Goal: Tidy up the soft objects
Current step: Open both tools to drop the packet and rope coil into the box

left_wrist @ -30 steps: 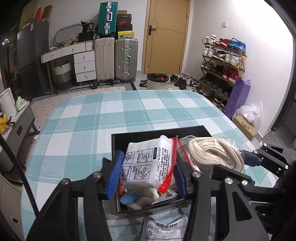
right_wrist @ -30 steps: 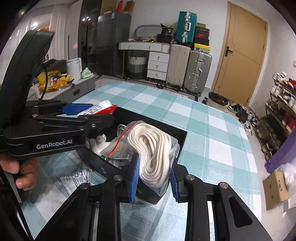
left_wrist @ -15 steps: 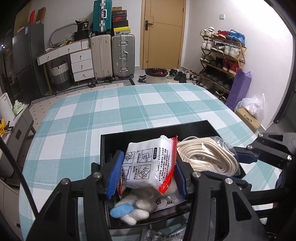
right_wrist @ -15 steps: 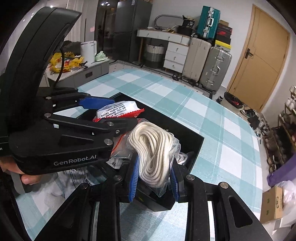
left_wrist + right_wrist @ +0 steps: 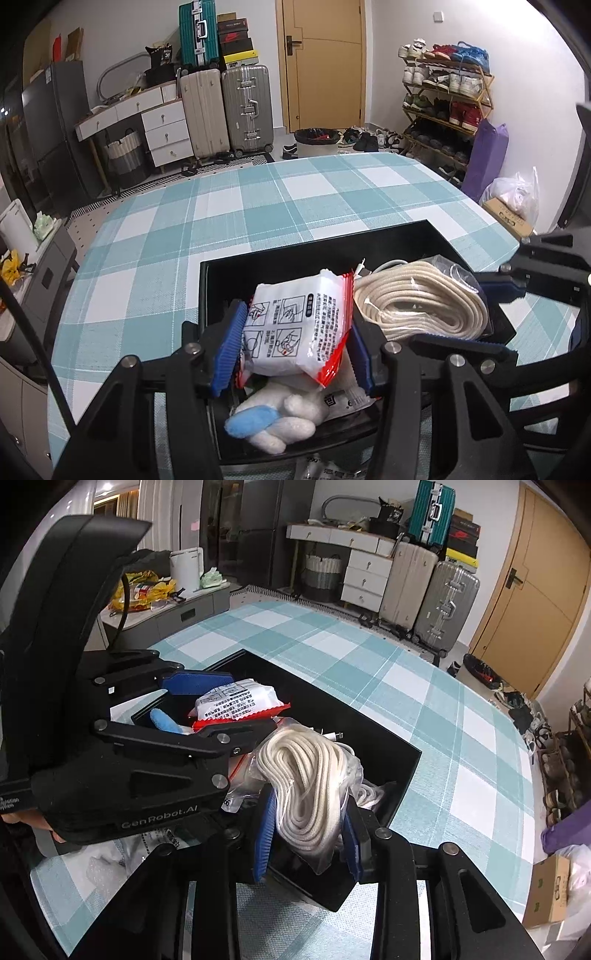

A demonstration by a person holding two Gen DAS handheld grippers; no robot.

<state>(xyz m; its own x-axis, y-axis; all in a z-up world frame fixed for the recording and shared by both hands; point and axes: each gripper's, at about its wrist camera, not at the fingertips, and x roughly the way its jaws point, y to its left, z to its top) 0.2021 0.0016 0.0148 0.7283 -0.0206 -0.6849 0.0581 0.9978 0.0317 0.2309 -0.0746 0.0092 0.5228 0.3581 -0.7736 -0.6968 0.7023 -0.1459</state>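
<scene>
Holding both loads over the black bin point(image 5: 388, 240): left gripper point(image 5: 291, 347) is clamped on the white wipes pack point(image 5: 295, 328), right gripper point(image 5: 306, 834) is clamped on the bagged rope coil point(image 5: 306, 775). Best to lower each into free space beside the plush toy point(image 5: 273, 421) before opening, so neither bag snags the rim.

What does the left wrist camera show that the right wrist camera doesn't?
Only the left wrist view shows the white plush toy with its blue ear whole, lying in the near corner of the black box, and the printed pictogram face of the white packet held by the left gripper.

Only the right wrist view shows the left gripper's body from outside and the right gripper closed on the bagged rope coil.

Both show the box, packet, rope and checked tablecloth.
</scene>
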